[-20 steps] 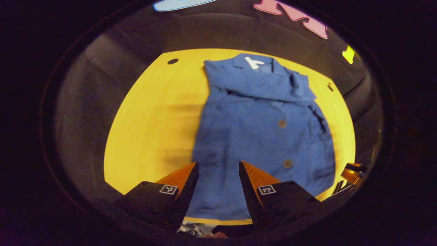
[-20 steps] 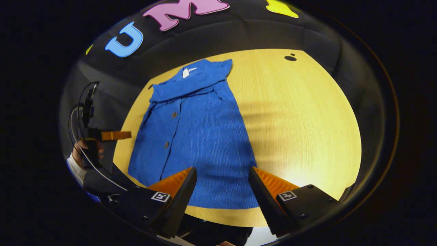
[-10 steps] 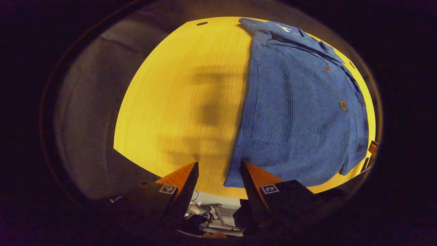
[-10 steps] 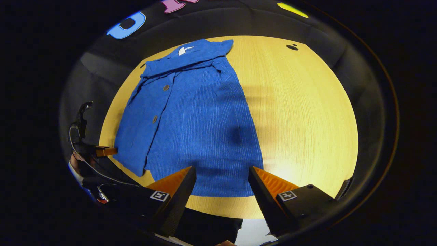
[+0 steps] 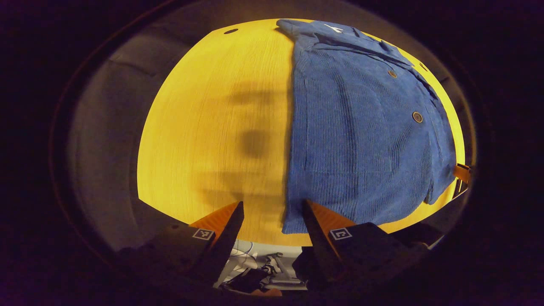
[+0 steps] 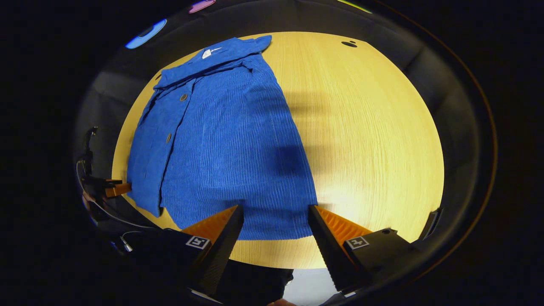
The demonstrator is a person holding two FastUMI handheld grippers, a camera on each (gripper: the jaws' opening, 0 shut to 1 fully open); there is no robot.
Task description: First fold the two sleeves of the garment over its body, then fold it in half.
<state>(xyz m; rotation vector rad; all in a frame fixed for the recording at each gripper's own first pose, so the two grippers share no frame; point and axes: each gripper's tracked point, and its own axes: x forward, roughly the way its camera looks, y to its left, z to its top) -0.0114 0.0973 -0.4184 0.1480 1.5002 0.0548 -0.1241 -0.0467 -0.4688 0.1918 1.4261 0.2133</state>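
The blue corduroy shirt [image 6: 229, 144] lay flat on the yellow wooden table [image 6: 365, 136], collar at the far end and hem at the near edge, its ribbed cloth mostly smooth. Both sleeves appeared to be folded in across the chest just below the collar, though the folds were small and hard to make out. A white label [image 5: 334, 28] showed inside the collar, round buttons [image 5: 417, 117] ran down the front placket, and one lower corner of the front panel hung slightly past the rest of the hem.
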